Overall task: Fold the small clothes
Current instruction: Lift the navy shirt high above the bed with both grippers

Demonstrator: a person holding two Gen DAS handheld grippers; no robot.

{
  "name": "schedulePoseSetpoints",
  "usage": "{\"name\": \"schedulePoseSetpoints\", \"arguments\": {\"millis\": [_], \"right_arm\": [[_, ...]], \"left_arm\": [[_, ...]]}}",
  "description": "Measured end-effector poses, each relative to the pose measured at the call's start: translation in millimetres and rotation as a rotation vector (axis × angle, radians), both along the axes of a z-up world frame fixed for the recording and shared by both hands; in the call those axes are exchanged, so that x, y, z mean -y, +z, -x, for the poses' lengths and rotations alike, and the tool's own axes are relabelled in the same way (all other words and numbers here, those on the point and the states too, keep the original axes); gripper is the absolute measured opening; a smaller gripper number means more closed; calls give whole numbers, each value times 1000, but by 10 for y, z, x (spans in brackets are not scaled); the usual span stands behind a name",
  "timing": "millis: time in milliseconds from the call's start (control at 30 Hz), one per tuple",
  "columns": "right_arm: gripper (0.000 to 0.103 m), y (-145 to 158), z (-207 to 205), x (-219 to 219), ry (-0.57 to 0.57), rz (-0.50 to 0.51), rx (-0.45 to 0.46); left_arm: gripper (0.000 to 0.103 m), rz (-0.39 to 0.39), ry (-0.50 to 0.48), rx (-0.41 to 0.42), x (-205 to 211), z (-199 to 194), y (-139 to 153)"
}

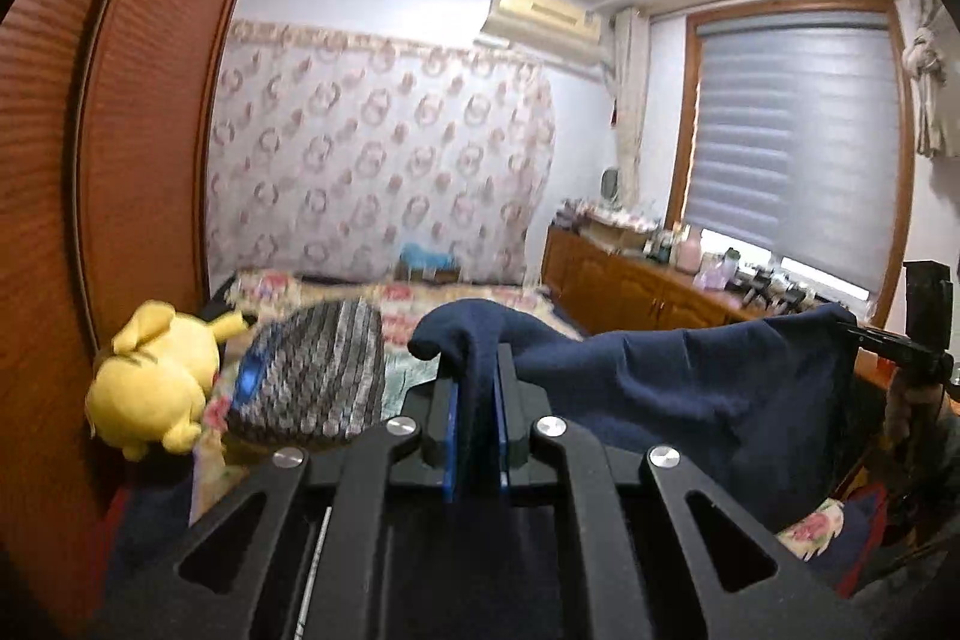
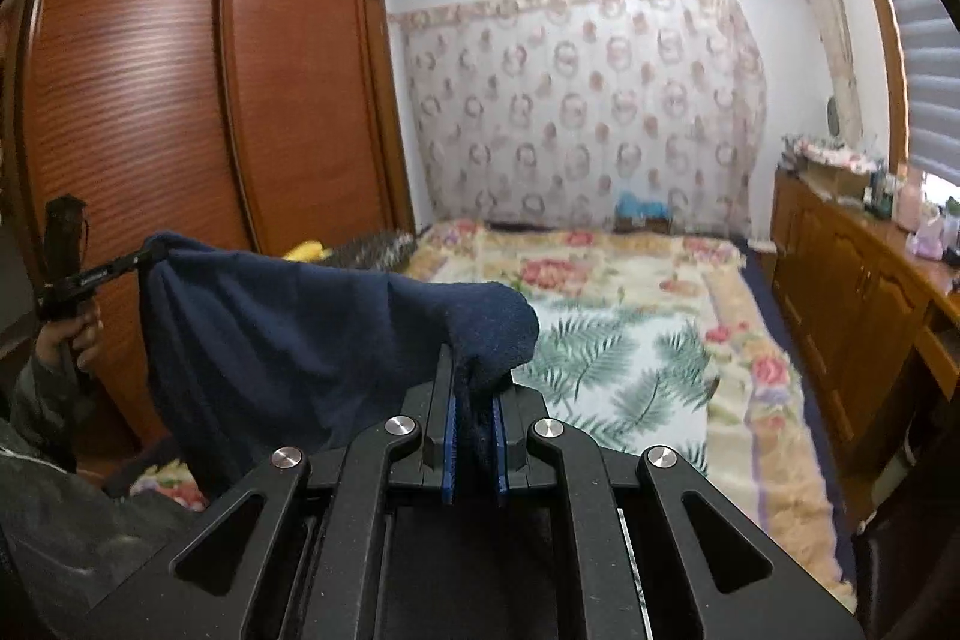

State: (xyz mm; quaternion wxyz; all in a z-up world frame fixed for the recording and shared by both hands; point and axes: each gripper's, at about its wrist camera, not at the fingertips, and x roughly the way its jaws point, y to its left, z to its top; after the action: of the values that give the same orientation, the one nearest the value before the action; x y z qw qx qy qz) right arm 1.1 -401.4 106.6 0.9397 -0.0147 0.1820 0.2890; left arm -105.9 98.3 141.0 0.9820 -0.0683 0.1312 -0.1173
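At the bottom centre of the left wrist view, the left gripper point(image 1: 477, 388) is pinching a corner of the navy garment point(image 1: 690, 388) between its blue pads, jaws nearly closed on the fabric. The cloth is stretching away to the right of that frame, where the right gripper point(image 1: 864, 334) is clamping its other corner at the middle right edge.

In the right wrist view, the right gripper point(image 2: 477, 400) at the bottom centre is likewise squeezing a bunched corner of the navy garment point(image 2: 288, 334), jaws narrow around it. The cloth is hanging in a sagging sheet toward the left of the frame, up to the left gripper point(image 2: 147, 256), which a hand point(image 2: 72, 334) is gripping by its handle.

Beyond the garment, a yellow plush toy point(image 1: 150, 382) and a striped grey cushion point(image 1: 312, 376) are lying at the lower left of the left wrist view. Farther off, a floral blanket point(image 2: 612, 316) is covering the bed, a wooden wardrobe point(image 2: 210, 100) is standing at left, and a patterned curtain point(image 2: 582, 100) is hanging at the far wall.
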Motion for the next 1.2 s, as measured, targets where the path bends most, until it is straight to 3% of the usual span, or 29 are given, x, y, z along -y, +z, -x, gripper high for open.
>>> {"name": "schedulePoseSetpoints", "arguments": {"millis": [133, 467, 667, 900, 1033, 1200], "right_arm": [[6, 371, 184, 13, 15, -22, 66], [6, 1366, 416, -53, 29, -17, 249], [6, 1736, 401, -7, -10, 6, 328], [6, 1520, 57, 148, -58, 45, 268], [6, 1196, -432, 246, -90, 77, 180], [6, 467, -1336, 339, -109, 124, 30]], "left_arm": [[7, 15, -19, 63, -42, 96, 284], [7, -58, 14, 234, -157, 100, 1114], [7, -79, 16, 267, -180, -31, 1278], [7, -109, 7, 194, 23, -551, 1052], [7, -127, -14, 99, 159, -1192, 681], [7, -162, -40, -57, 386, -2270, -108]]}}
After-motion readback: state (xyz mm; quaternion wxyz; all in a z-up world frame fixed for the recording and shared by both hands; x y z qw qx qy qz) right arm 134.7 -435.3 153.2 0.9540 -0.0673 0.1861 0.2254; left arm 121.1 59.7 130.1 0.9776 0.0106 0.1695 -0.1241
